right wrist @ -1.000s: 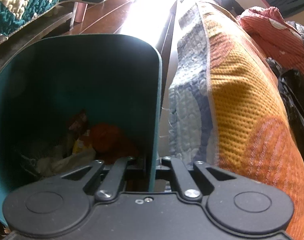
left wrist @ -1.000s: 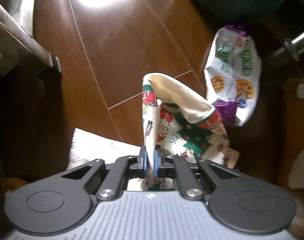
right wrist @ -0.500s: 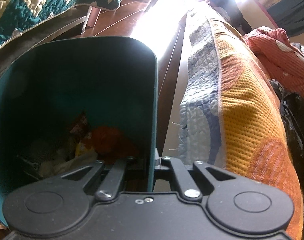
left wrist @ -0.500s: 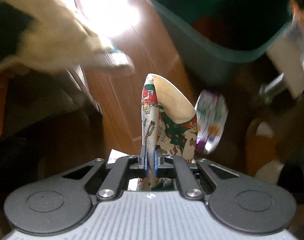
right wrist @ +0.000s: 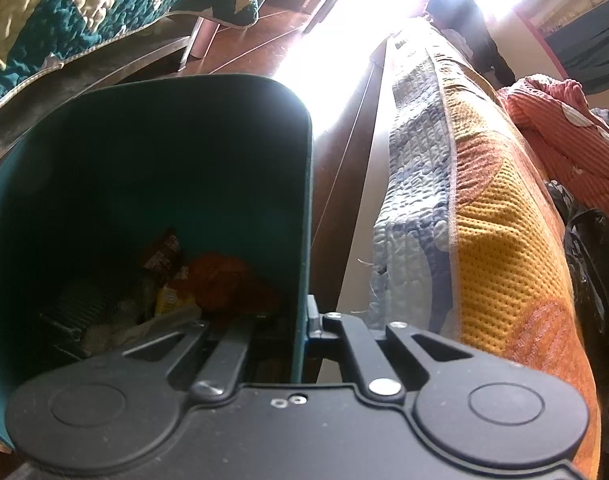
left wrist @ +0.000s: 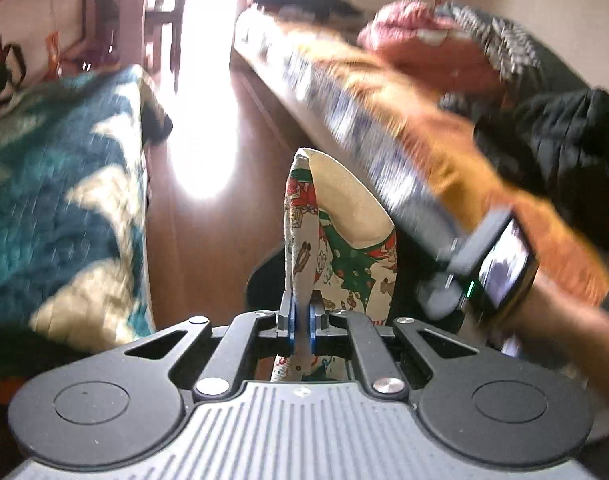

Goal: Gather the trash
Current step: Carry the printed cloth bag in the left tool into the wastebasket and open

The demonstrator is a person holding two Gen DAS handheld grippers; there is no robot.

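Since the earlier frames the left gripper (left wrist: 300,322) has risen from the wood floor (left wrist: 208,240), carrying the Christmas-print wrapper (left wrist: 336,248) with it; the cookie packet that lay beside the wrapper is no longer in its view, and the two beds now fill the background. The right gripper (right wrist: 304,320) has hardly shifted.

Nearest in the left view, the blue fingers (left wrist: 290,320) are pressed together on the wrapper's lower edge, and the rest of it stands up in a loose fold above them. Just to the right a person's hand (left wrist: 544,320) with a device strapped at the wrist (left wrist: 500,264) reaches across, blurred. Farther off lie the teal-and-cream quilt (left wrist: 56,200) on the left and the orange-and-blue quilt (left wrist: 384,120) on the right, with floor between.

In the right view the fingers are closed on the near right wall of the teal bin (right wrist: 300,240), one inside and one outside. Scraps already lie at the bin's bottom (right wrist: 208,284). Beyond its far rim is sunlit floor.

The step in hand looks like carrying the wrapper to the bin. To do it well, hold the pinch until the wrapper hangs well inside the rim, not over its edge, since a light, floppy sheet can drift as it falls. Keep the bin steady and tipped toward the approach, then let go low.
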